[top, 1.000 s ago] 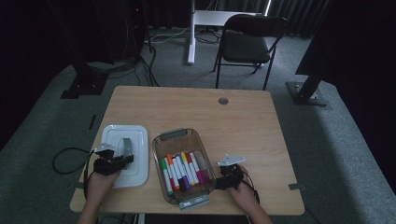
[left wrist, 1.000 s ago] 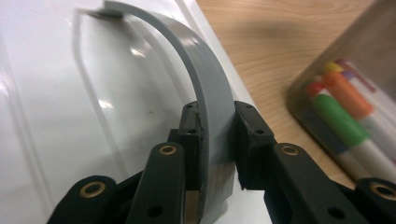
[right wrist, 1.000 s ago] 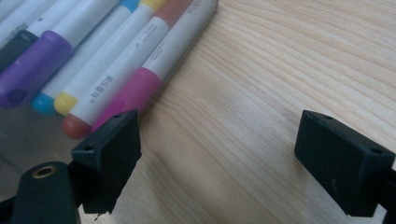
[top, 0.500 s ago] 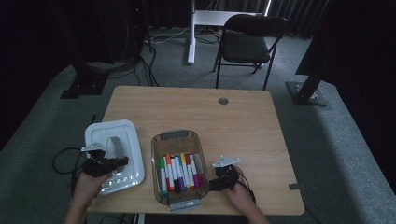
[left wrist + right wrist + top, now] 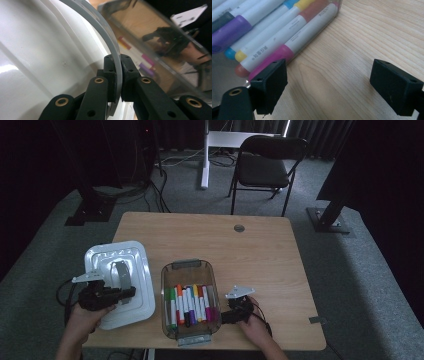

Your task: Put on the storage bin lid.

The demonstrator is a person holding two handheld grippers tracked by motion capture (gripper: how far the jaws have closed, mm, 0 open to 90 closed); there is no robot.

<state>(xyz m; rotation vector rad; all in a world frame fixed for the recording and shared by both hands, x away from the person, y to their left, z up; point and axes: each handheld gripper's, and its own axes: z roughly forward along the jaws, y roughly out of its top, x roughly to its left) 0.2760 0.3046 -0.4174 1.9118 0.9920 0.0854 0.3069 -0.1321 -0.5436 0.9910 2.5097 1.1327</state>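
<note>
The left gripper [image 5: 131, 292] pinches the rim of the white lid [image 5: 120, 282], tipped up so it can cover the clear box [image 5: 190, 302] of markers [image 5: 192, 304] beside it. The right gripper [image 5: 328, 85] rests wide open, one jaw against the box to steady it.

the right gripper [image 5: 329, 87] has its two black jaws spread wide over the light wooden table [image 5: 362, 37], the left one touching the clear plastic box of coloured markers [image 5: 287, 35].
</note>
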